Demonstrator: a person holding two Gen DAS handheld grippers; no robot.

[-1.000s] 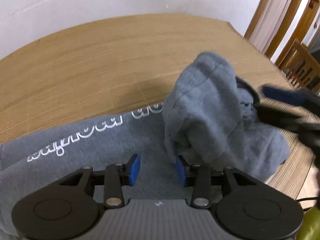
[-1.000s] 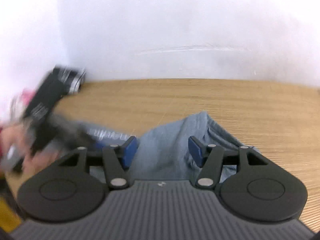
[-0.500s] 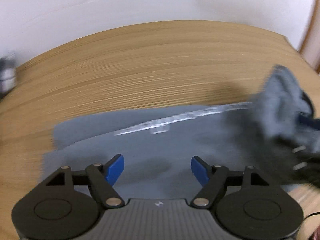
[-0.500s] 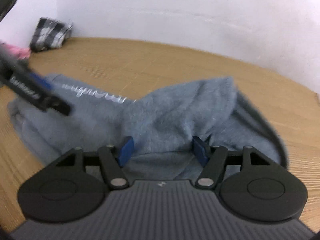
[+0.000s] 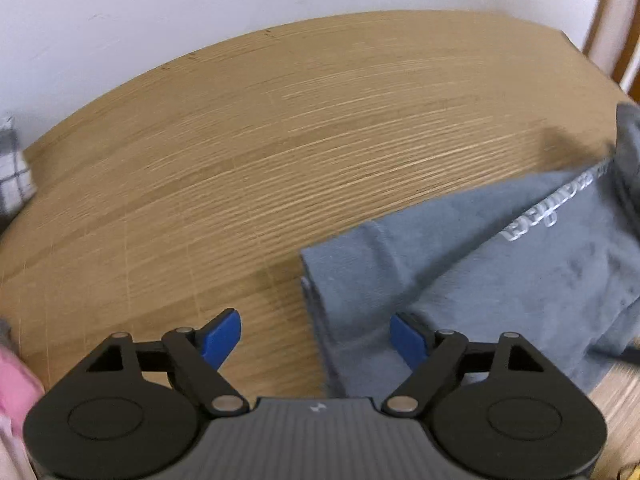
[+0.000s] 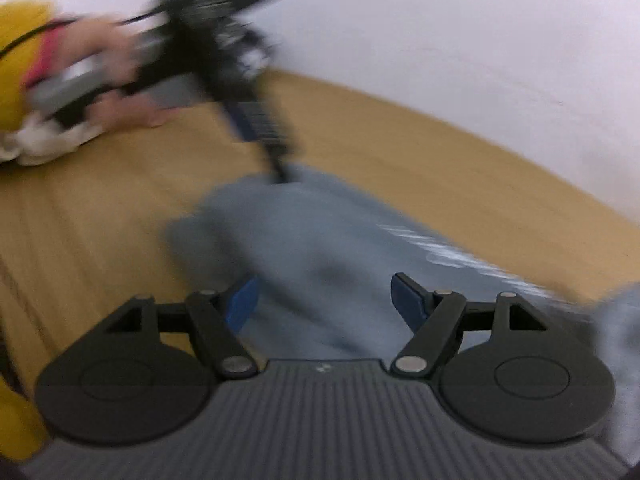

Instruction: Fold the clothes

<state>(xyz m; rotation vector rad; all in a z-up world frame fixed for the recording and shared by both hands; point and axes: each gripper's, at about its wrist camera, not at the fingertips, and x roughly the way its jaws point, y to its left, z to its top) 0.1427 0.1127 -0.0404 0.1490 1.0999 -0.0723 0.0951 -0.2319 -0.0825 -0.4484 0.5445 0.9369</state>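
**Lining up on the sweatshirt's free end**

We have the grey sweatshirt [image 5: 480, 280] lying flat on the wooden tabletop [image 5: 280, 140], its white lettering [image 5: 552, 208] facing up. Our left gripper [image 5: 316, 336] hangs over the sweatshirt's near corner; its jaws have just been opening and now stand spread, one blue pad over bare wood, the other over cloth, nothing pinched. Our right gripper [image 6: 324, 296], blurred, is spread too, having just opened, above the sweatshirt's middle. To fold cleanly, we judge we should straddle only the layered edge at that corner, take both layers together, and match the right gripper on the same edge.
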